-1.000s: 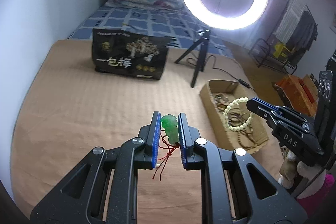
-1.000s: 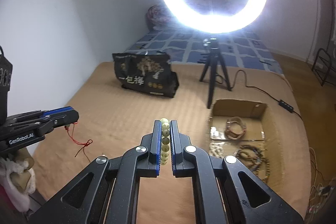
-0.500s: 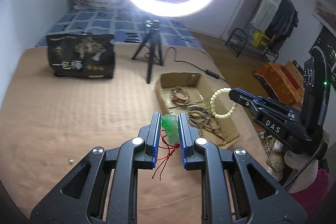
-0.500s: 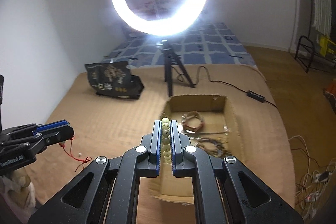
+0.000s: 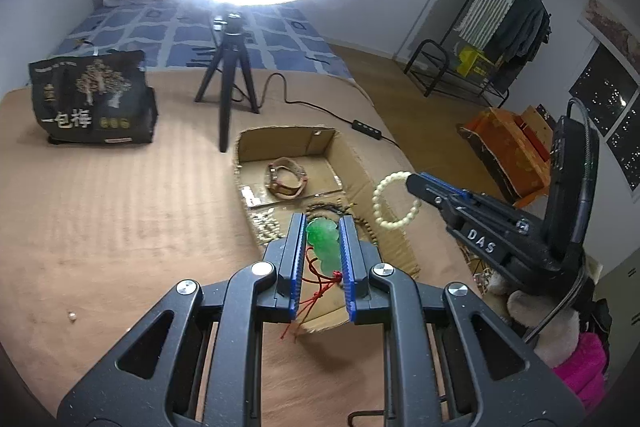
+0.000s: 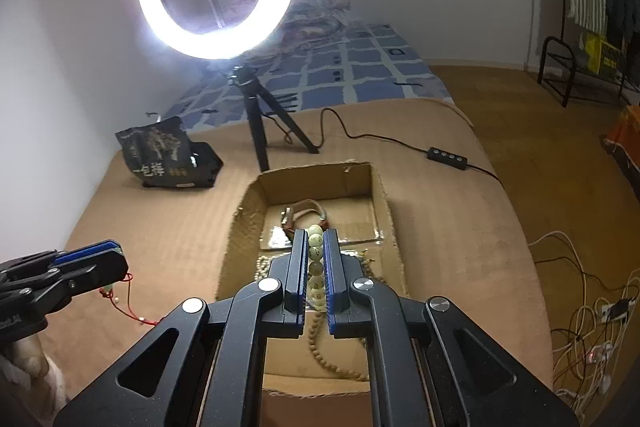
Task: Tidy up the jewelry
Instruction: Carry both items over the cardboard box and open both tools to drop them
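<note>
Two pieces are in hand and not yet stowed. Several bead strands and a tan strap bracelet (image 5: 286,177) already lie in the open cardboard box (image 6: 248,203) on the brown bed. Just over the box's near end, the left claw (image 5: 323,241) is clenched on a green carved pendant (image 5: 322,243) with red cord dangling. At the box's right wall, the right claw (image 6: 316,261) grips a cream bead bracelet (image 5: 394,201). Both claws tilt downward toward the box; releasing remains.

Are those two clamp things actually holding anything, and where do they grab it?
Yes. The left gripper pinches a green pendant by its body, its red cord dangling. The right gripper clamps a cream bead bracelet across one stretch of beads.
</note>
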Action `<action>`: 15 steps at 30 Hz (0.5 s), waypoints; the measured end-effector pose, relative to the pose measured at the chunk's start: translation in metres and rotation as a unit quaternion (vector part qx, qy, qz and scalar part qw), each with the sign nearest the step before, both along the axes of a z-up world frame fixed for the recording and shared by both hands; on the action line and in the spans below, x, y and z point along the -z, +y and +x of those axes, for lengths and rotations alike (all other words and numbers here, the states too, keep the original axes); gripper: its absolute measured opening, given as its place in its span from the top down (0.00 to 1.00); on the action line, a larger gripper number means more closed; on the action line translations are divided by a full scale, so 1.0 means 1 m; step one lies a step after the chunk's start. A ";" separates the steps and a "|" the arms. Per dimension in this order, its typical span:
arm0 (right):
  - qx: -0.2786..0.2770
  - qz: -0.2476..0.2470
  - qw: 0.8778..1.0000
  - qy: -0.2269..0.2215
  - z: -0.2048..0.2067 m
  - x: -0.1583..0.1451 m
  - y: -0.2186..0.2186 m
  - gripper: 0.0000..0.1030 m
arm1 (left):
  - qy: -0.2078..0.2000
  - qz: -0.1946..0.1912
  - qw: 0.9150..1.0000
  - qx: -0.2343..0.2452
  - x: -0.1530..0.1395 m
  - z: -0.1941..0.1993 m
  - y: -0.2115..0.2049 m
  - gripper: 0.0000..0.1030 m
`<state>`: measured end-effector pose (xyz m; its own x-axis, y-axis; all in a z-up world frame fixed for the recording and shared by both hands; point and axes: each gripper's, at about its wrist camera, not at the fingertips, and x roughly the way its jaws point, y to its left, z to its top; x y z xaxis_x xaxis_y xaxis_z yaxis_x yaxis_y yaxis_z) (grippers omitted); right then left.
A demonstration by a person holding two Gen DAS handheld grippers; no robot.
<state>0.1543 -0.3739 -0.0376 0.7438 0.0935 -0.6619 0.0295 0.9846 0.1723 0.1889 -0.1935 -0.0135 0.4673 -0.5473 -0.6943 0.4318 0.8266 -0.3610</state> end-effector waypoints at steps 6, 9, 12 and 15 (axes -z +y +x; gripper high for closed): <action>0.007 0.008 1.000 0.006 0.006 0.010 -0.013 0.94 | 0.007 -0.015 1.000 0.012 0.009 0.010 -0.025 0.85; 0.011 0.013 1.000 0.013 0.012 0.018 -0.018 0.94 | 0.015 -0.015 1.000 0.016 0.018 0.016 -0.035 0.85; 0.011 0.015 1.000 0.021 0.017 0.027 -0.023 0.94 | 0.024 -0.010 0.999 0.017 0.030 0.022 -0.042 0.85; 0.011 0.015 0.999 0.027 0.022 0.034 -0.025 0.94 | 0.032 0.000 0.999 0.018 0.042 0.027 -0.046 0.85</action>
<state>0.1764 -0.3988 -0.0713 0.7097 0.0978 -0.6977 0.0610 0.9781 0.1991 0.2162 -0.2395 -0.0559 0.4024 -0.5620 -0.7226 0.4368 0.8116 -0.3880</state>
